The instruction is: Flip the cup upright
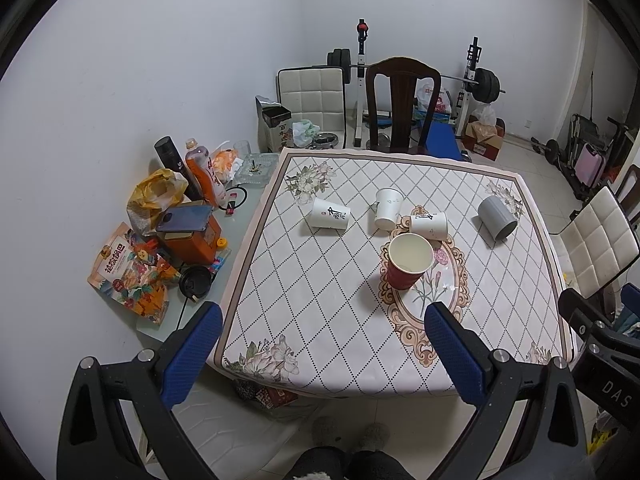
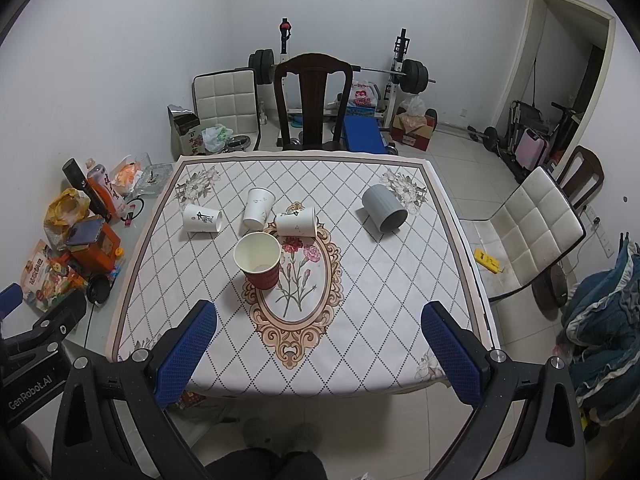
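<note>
Both tongs, left (image 1: 322,346) and right (image 2: 318,342), spread empty; ahead, we'd pinch a tipped white paper cup (image 2: 202,219) lightly mid-wall, since it crushes easily.

Upright cup (image 2: 258,262) stands before three toppled cups (image 2: 256,208); mug (image 2: 383,209) lies right.

A red paper cup (image 1: 408,262) stands upright, open mouth up; three white paper cups (image 1: 330,214) and a grey ribbed cup (image 1: 496,218) lie on their sides behind it.

Red cup (image 2: 259,261) upright; right gripper (image 2: 319,314) spread, empty.
</note>
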{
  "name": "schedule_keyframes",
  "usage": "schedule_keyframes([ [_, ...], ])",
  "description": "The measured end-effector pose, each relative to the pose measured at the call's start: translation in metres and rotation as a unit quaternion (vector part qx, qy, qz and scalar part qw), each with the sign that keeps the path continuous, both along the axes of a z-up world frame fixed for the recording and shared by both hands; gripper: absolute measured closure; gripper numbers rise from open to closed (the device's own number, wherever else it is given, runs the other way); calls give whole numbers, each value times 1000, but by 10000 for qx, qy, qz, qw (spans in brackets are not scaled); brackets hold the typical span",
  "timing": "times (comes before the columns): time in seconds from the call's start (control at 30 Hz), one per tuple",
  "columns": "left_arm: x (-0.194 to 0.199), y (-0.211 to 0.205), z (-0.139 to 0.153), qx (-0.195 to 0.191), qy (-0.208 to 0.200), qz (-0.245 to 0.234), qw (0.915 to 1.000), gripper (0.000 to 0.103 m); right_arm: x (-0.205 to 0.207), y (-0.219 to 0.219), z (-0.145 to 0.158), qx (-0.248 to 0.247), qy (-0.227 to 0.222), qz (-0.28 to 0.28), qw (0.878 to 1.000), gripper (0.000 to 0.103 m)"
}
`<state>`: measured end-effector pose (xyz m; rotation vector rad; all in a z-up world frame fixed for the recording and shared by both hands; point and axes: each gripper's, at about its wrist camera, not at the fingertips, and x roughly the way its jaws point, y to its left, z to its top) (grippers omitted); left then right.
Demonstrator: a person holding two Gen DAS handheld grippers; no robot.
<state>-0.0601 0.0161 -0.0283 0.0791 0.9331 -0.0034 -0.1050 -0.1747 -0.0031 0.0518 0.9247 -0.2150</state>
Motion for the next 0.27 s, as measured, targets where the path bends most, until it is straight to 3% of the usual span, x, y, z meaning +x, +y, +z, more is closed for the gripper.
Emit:
schedule_keyframes([
  [0.27,0,1,0,-18,15,-13,10000,0,-3,6,-4,23,9,69,10000,0],
])
